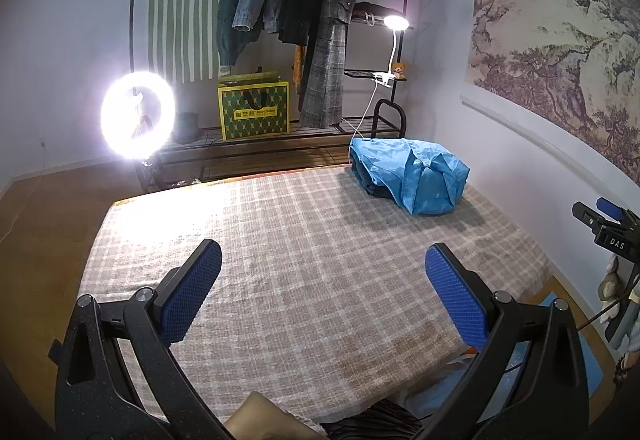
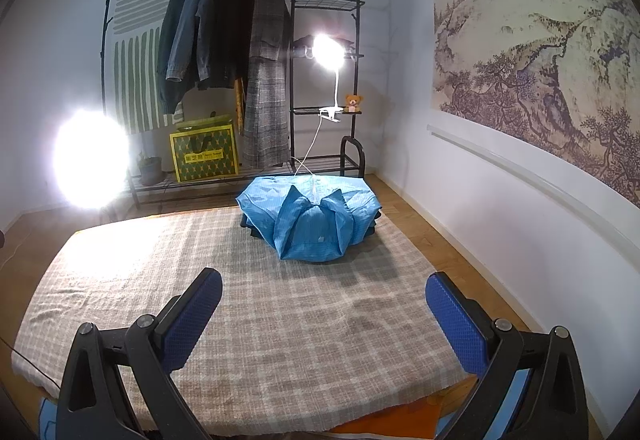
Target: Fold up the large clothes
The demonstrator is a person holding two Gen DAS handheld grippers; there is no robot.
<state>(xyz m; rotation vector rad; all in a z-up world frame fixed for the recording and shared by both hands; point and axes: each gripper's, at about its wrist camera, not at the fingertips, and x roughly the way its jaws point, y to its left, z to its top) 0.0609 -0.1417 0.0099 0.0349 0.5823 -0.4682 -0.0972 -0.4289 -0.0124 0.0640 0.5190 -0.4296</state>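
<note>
At the far edge of the checked blanket (image 2: pixel 248 320), the folded blue garment (image 2: pixel 310 218) tops a dark pile. Left gripper (image 1: pixel 322 292) and right gripper (image 2: pixel 324 314) hover empty, jaws apart; apparently between garments, fetching another comes next.

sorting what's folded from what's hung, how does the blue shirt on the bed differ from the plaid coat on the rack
The blue shirt lies folded into a compact bundle on the checked blanket; the plaid coat hangs full length on the clothes rack.
The blue shirt is bright and nearly plain; the plaid coat is a dark grey-brown check.
The blue shirt rests on darker folded clothing; the plaid coat hangs beside dark jackets.
Both are collared garments, and neither gripper touches them.
</note>
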